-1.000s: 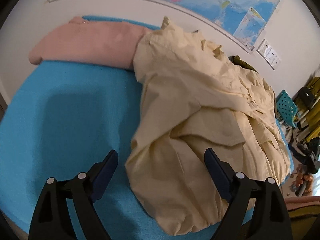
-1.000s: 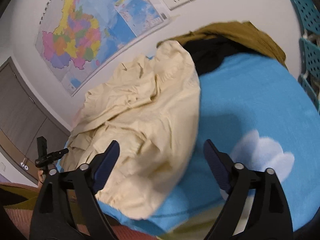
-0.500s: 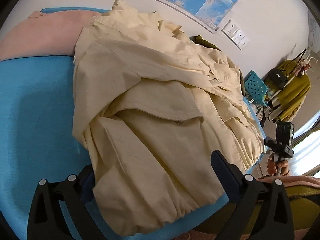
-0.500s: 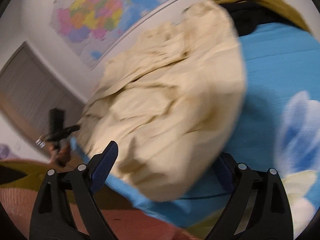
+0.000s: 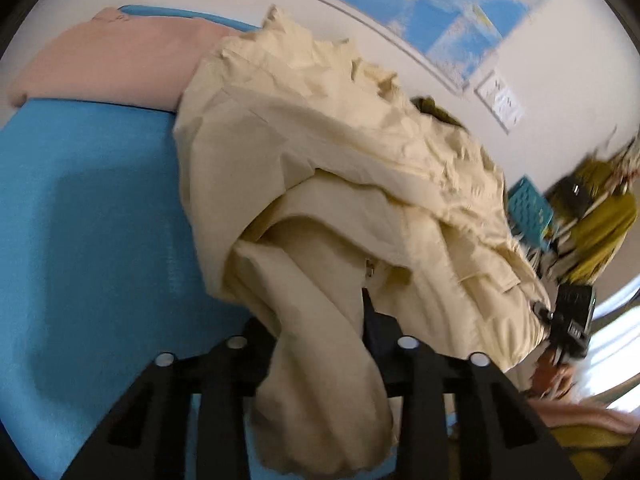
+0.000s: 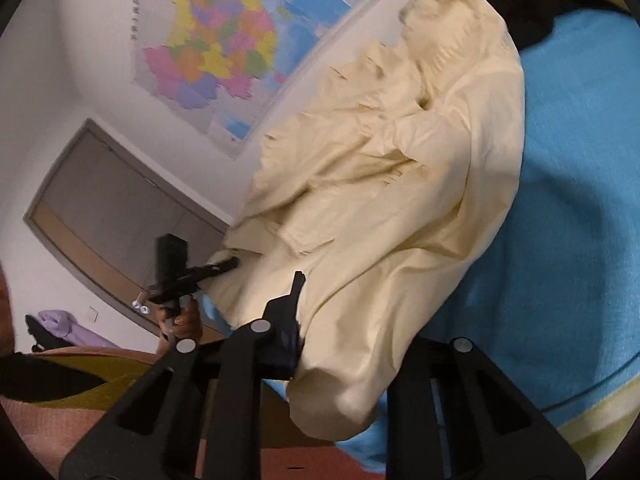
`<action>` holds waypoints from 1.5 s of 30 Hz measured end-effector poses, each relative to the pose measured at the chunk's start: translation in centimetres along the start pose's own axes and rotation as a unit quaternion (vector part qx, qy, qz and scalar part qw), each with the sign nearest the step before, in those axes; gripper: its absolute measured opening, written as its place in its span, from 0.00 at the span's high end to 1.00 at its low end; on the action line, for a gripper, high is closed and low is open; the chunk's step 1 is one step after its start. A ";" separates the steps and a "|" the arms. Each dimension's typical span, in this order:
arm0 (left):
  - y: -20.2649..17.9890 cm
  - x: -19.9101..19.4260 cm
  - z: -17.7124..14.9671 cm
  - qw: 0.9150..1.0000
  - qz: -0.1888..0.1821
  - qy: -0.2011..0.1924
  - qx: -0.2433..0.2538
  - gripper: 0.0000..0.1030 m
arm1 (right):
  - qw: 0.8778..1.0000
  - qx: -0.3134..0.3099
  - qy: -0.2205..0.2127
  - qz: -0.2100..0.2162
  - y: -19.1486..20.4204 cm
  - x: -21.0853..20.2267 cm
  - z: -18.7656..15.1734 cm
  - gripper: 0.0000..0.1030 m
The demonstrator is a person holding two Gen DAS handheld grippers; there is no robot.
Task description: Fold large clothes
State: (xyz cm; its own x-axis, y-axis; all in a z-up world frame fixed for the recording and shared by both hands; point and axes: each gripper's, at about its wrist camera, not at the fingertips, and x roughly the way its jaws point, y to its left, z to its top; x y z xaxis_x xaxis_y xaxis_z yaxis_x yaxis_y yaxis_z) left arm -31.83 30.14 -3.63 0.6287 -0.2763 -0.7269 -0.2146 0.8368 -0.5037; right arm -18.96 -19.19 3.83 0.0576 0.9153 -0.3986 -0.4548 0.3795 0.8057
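Observation:
A large cream jacket lies crumpled on a blue bed cover. My left gripper is shut on the jacket's near hem, and cloth hangs down between its fingers. In the right wrist view the same jacket spreads toward the wall. My right gripper is shut on another part of the hem, with a fold of cloth bulging over its jaws. The other gripper shows at the left, at the jacket's far corner.
A folded pink garment lies at the bed's far left by the wall. Olive and black clothes are piled at the far right. A teal crate and clutter stand beyond the bed. A map hangs on the wall.
Both grippers moved in onto the jacket's near hem and closed on it. The cloth has bunched up and lifted at both grips.

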 end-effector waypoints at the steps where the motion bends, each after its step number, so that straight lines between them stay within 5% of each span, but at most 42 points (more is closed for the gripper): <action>1: -0.2 -0.6 0.1 1.000 -0.008 -0.006 -0.002 0.75 | 1.000 -0.011 -0.009 0.006 1.1 -0.6 0.2 0.84; 12: -1.9 -8.7 -0.3 0.996 -0.073 -0.055 -0.008 0.80 | 0.992 -0.094 -0.071 0.040 9.2 -6.2 1.2 0.85; 26: -5.8 -7.4 7.9 0.998 -0.044 -0.028 0.045 0.80 | 0.991 -0.040 -0.124 0.025 6.8 -4.6 7.1 0.85; 45: -7.4 -3.9 16.6 0.999 -0.001 0.007 0.049 0.80 | 0.991 -0.003 -0.136 -0.001 3.6 -2.0 15.2 0.84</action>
State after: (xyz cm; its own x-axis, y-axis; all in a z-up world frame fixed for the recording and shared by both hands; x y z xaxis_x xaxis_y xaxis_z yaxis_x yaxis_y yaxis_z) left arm -20.27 32.85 10.65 0.6191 -0.2837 -0.7323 -0.1392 0.8781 -0.4578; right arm -7.21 -17.57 14.18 0.2957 0.9171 -0.2674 -0.4602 0.3820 0.8014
